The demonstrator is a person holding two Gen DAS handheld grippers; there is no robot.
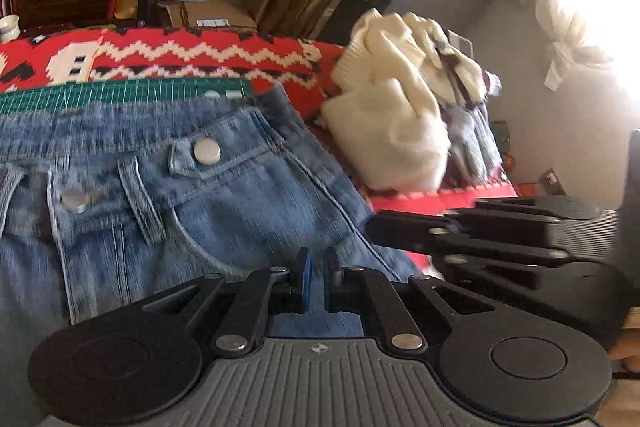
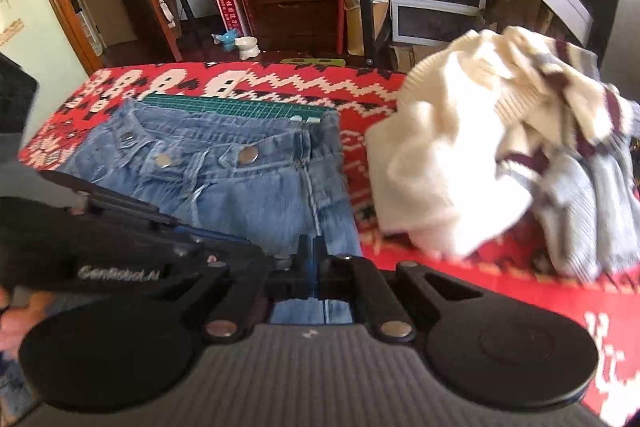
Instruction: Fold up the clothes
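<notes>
Left hand-held gripper [image 1: 316, 281] nearly closed over jeans [image 1: 224, 195]; right hand-held gripper [image 2: 314, 263] pinching jeans edge.

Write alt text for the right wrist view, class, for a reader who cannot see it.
The right claw, nearly closed, sits over blue jeans spread on a red patterned cloth. A cream sweater pile lies to the right; the left claw enters from the left.
</notes>
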